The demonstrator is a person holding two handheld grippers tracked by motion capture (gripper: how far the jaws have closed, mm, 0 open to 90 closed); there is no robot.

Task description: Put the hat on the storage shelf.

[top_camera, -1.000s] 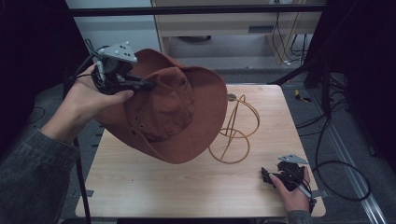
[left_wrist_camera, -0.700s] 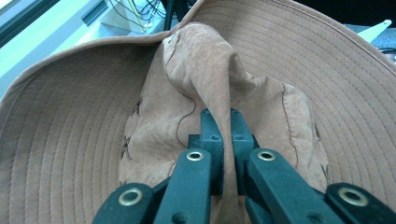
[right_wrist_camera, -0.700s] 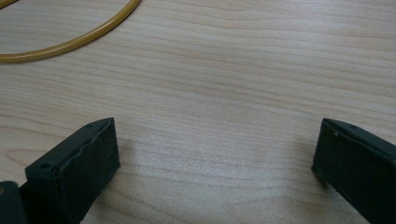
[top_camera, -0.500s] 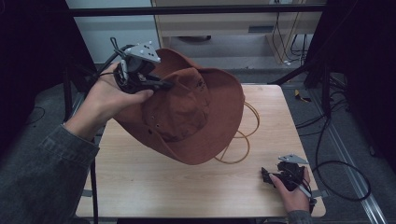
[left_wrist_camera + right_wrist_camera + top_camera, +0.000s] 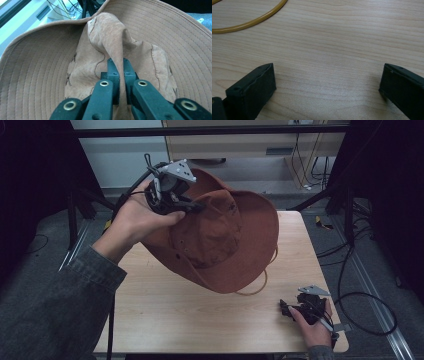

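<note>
A brown wide-brimmed hat (image 5: 225, 240) hangs tilted above the wooden table (image 5: 165, 315), its crown facing me. My left gripper (image 5: 192, 207) is shut on a pinched fold of the crown. In the left gripper view that fold of the hat (image 5: 110, 47) runs between the two closed jaws of the left gripper (image 5: 119, 68). A yellow wire hat stand (image 5: 260, 282) sits on the table, mostly hidden behind the brim. My right gripper (image 5: 285, 309) rests near the table's front right corner. In the right gripper view the right gripper (image 5: 327, 82) is open over bare wood, with a yellow ring (image 5: 249, 22) of the stand beyond.
A cabinet (image 5: 250, 140) and trailing cables (image 5: 360, 270) lie on the floor beyond the table's far and right edges. A black frame bar (image 5: 200, 130) crosses the back. Bare wood shows in the front left part of the table.
My left hand has carried the hat to the right, so it now covers most of the yellow wire stand. The right gripper has stayed where it was.
</note>
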